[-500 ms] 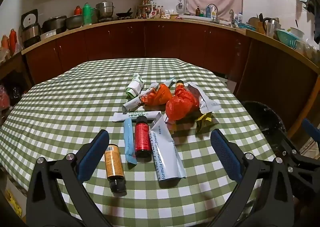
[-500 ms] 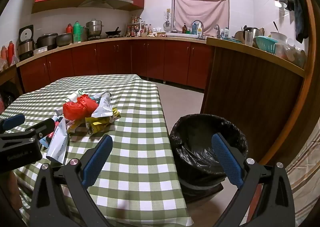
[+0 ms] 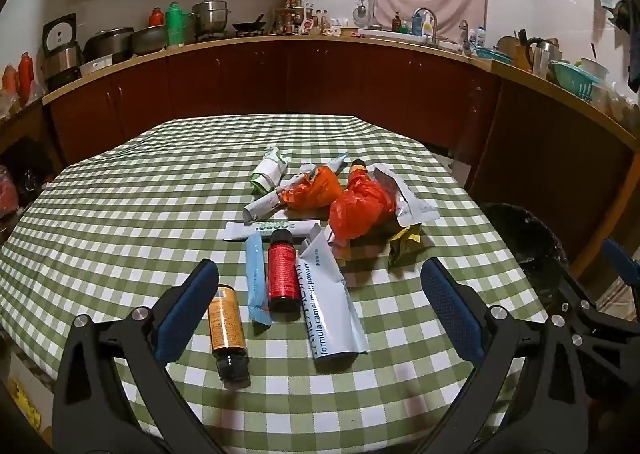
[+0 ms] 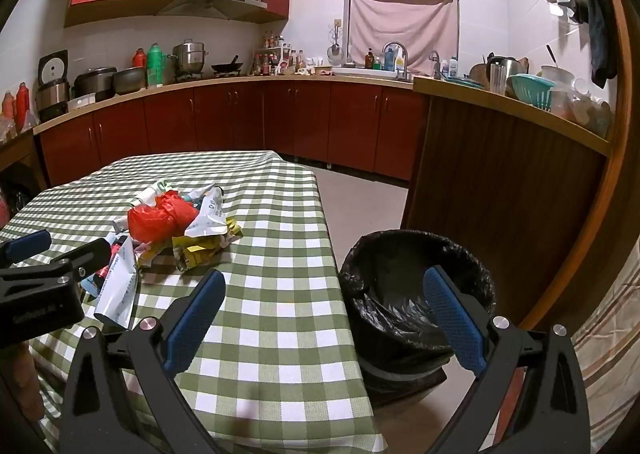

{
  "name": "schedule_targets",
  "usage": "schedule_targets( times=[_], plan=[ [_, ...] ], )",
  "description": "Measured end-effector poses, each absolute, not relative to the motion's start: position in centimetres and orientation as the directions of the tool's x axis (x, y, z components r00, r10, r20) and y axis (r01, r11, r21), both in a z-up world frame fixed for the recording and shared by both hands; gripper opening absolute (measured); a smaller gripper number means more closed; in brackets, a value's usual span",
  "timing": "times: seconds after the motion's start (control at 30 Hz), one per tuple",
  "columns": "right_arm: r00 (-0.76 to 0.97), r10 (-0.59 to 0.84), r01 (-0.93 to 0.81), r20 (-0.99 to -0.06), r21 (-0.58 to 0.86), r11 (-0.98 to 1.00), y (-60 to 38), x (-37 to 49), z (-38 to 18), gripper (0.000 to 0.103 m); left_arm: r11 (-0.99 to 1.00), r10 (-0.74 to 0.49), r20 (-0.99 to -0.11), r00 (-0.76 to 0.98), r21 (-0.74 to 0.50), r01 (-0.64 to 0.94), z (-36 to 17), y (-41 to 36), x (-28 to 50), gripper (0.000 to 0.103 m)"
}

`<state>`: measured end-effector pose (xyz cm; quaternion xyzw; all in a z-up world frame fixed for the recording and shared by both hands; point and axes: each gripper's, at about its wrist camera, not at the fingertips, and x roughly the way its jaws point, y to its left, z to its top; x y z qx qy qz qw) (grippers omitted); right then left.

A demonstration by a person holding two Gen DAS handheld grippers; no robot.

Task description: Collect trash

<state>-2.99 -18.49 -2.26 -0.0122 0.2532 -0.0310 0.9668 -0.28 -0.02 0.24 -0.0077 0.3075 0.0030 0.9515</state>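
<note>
Both tools stand wide and empty: the left tool over trash heaped mid-surface, the right tool over the surface's right edge beside the bin.

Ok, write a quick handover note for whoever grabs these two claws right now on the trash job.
Left claw: open, empty, above the near end of the table, over the orange-label bottle.
Right claw: open, empty, over the table's corner beside the bin.
Trash all on the table: orange-label bottle, red bottle, blue sachet, milk powder pouch, two orange bags, yellow wrapper, white wrappers behind.
Bin stands on the floor by the table's right edge, black liner; what shows of the inside looks empty.
Done: apparently nothing collected.
Left: every piece into the bin.
</note>
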Motion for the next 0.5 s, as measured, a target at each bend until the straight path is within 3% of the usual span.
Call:
schedule_targets(
  times=[0.5],
  plan=[
    [0.873, -0.067, 0.056, -0.483, -0.038, 0.998, -18.52, -3.14, -2.03, 0.097, 1.000, 0.014, -0.583, 0.812, -0.008, -0.024, 0.58, 0.10, -0.49, 0.099]
  ],
)
